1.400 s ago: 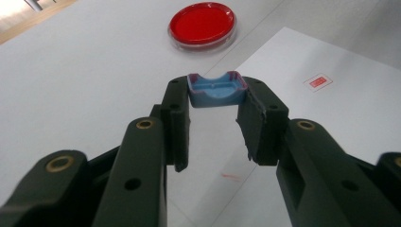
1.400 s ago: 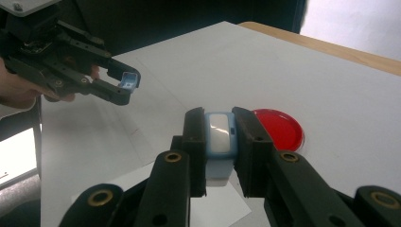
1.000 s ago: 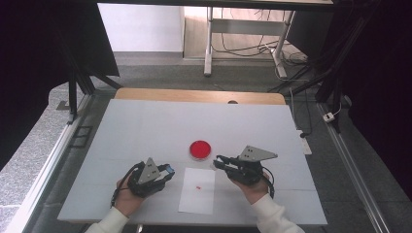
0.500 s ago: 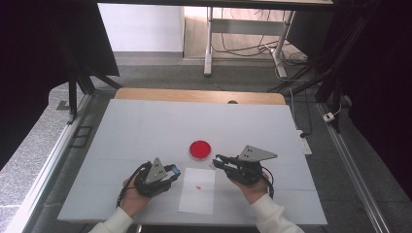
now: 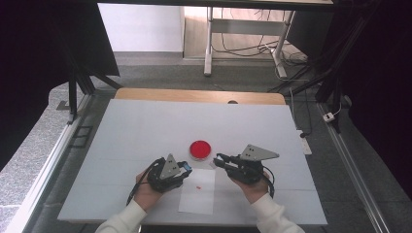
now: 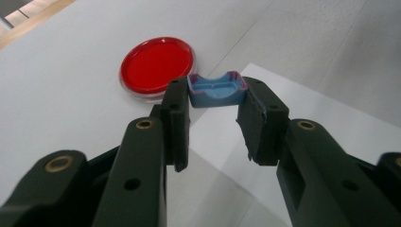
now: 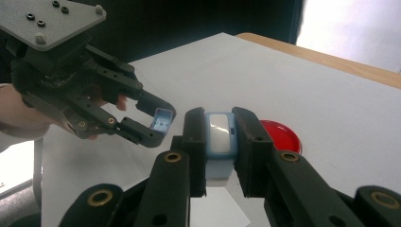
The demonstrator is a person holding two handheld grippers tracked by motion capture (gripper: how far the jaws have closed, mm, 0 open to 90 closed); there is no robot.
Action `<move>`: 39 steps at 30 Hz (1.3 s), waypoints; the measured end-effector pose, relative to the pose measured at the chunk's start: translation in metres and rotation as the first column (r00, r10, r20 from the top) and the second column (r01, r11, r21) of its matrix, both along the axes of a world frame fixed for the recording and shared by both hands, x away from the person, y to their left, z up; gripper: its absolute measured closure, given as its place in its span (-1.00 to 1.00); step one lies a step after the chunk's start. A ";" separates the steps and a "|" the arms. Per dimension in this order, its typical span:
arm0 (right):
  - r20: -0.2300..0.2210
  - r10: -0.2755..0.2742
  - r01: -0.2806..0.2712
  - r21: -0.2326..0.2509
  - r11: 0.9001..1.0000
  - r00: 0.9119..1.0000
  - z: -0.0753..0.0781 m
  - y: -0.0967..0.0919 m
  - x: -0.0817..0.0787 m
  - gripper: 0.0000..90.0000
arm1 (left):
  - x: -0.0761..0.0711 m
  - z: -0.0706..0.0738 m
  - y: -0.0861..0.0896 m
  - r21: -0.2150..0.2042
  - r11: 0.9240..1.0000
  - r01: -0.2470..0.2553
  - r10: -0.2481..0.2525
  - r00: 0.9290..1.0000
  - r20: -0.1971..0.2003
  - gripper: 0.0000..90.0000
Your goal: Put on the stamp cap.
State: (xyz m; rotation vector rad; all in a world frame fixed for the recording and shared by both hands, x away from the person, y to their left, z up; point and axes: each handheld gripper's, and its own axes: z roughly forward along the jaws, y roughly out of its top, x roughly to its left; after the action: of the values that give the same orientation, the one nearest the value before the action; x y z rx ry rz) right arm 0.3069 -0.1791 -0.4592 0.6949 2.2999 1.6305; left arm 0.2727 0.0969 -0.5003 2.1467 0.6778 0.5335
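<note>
My left gripper [image 6: 216,105] is shut on a small blue cap [image 6: 213,93] with a reddish rim, held at the jaw tips. In the high view the left gripper [image 5: 186,168] hovers at the left edge of a white paper sheet [image 5: 197,199]. My right gripper [image 7: 219,124] is shut on a blue and white stamp body [image 7: 219,142]; in the high view the right gripper [image 5: 219,160] points left, just right of a round red ink dish [image 5: 199,149]. The right gripper view has the left gripper [image 7: 153,126] close by with the cap [image 7: 161,121] facing the stamp.
The white table [image 5: 145,131] is bare beyond the dish. The paper carries a small red mark [image 5: 198,187]. A wooden strip [image 5: 199,96] runs along the far edge. Dark frame legs and cables stand past the table on both sides.
My left gripper has moved right with the cap, from off the paper's left side to its upper left corner, closer to the right gripper. The right gripper has stayed put.
</note>
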 end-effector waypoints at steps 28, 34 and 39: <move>0.007 0.001 -0.001 0.007 1.000 1.000 0.000 0.005 -0.001 0.67 | 0.002 -0.005 -0.025 -0.003 0.999 0.038 -0.038 0.999 -0.006 0.42; 0.010 0.003 -0.003 0.010 1.000 1.000 0.000 0.007 -0.002 0.67 | 0.002 -0.007 -0.030 -0.005 0.999 0.043 -0.043 0.999 -0.007 0.42; 0.011 0.006 -0.006 0.009 1.000 1.000 0.000 0.008 -0.002 0.67 | 0.003 -0.008 -0.034 -0.001 0.999 0.050 -0.050 0.999 -0.011 0.42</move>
State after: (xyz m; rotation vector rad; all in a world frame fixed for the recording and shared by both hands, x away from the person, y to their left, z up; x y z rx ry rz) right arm 0.3045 -0.1708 -0.4590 0.6802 2.2909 1.6445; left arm 0.2754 0.0631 -0.5083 2.1614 0.6284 0.4953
